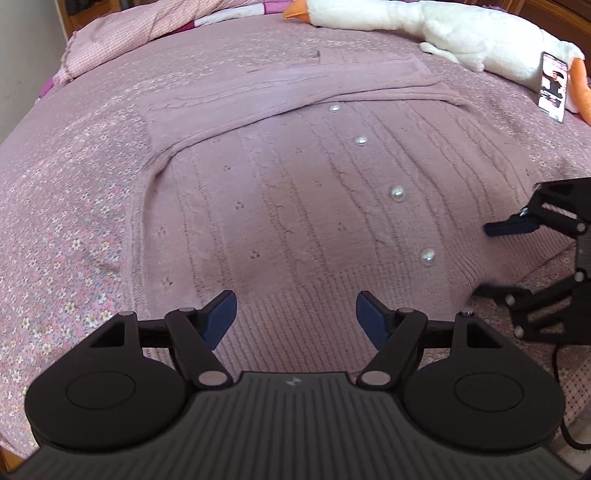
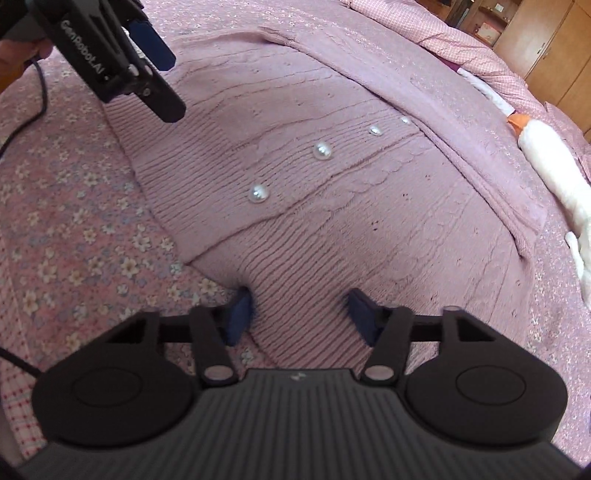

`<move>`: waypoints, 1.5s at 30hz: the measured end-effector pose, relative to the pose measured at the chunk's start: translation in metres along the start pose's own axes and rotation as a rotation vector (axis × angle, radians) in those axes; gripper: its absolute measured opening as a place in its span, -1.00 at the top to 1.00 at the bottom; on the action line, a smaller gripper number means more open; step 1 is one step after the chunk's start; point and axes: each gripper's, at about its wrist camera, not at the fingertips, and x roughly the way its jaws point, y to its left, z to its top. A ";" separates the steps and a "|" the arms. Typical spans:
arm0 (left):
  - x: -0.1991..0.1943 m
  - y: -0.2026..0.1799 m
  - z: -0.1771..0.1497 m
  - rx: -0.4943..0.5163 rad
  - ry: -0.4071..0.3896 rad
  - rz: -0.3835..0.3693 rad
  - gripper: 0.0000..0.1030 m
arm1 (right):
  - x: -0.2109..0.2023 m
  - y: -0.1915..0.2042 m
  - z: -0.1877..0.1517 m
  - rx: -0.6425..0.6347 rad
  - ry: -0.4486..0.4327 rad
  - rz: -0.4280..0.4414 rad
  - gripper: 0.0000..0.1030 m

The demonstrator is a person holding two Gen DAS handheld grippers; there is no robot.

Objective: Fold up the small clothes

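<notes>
Left wrist view: we see the cardigan (image 1: 295,192) lying flat on the bed (image 1: 62,221), one sleeve folded across its top, four pearl buttons (image 1: 397,193) in a row. Our left tool (image 1: 295,317) hangs over the ribbed hem, fingers spread, gripping nothing. The right tool (image 1: 517,258) enters at the frame's right edge, partly cut off. A plush goose (image 1: 443,29) and a phone (image 1: 553,85) lie at the far side; the phone screen is too small to read. Right wrist view: right tool (image 2: 295,314) spread wide, straddling the hem's corner; whether the pads touch the knit we cannot tell. The left tool (image 2: 155,62) shows only in part.
</notes>
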 end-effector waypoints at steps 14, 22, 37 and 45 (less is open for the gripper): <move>0.007 -0.035 -0.013 0.217 0.035 -0.036 -0.51 | -0.022 -0.037 0.011 0.214 -0.138 -0.011 0.77; 0.033 -0.041 -0.021 0.304 0.075 0.112 -0.51 | -0.028 -0.052 0.021 0.284 -0.190 -0.014 0.78; 0.023 -0.006 -0.003 0.132 -0.033 0.111 0.51 | -0.008 -0.033 -0.005 0.267 -0.061 0.016 0.10; 0.028 0.004 0.003 0.074 -0.030 0.072 0.50 | 0.002 -0.025 -0.011 0.194 0.018 -0.045 0.06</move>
